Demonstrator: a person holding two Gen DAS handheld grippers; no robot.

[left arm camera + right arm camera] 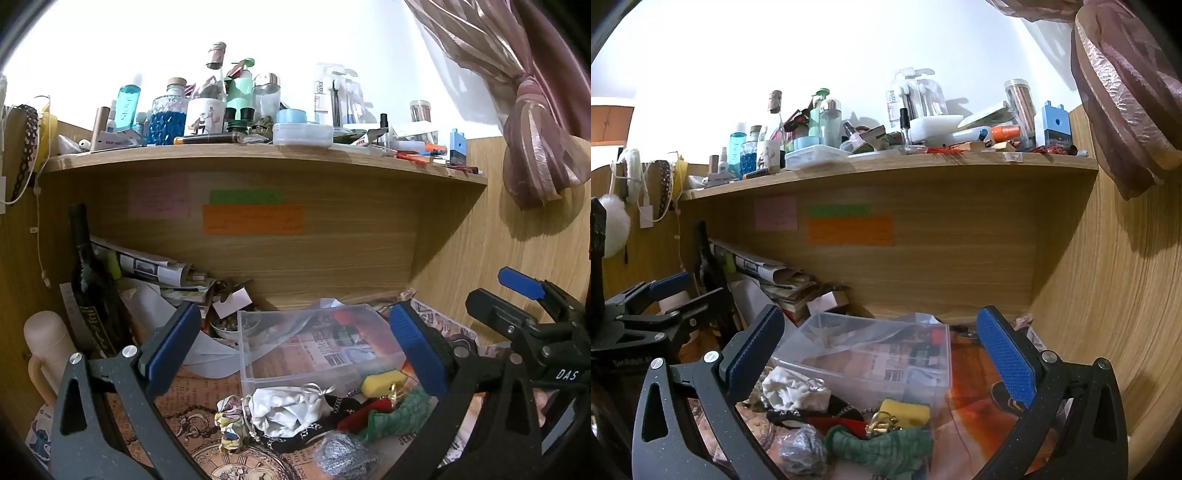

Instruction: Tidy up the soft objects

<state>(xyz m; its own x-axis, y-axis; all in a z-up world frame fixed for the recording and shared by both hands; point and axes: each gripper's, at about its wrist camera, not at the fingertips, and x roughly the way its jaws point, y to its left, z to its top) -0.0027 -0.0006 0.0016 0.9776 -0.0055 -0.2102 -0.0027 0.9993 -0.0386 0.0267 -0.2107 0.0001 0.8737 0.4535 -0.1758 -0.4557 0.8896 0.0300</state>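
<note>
Soft objects — white cloth (284, 408), yellow sponge (382, 382), green cloth (399, 415) — are heaped on the desk before a clear box (295, 343). Left gripper (291, 349) and right gripper (882, 352) are held wide apart, grasping nothing.

The writing on the orange note (253, 219) and the pink note (158, 201) was too faint to read. The steel scourer (345, 456) was cut off by the left wrist view's lower edge. The clear bin (882, 354) blurred whatever lay behind its walls. The curtain (1123, 92) ran past the frame's top.
</note>
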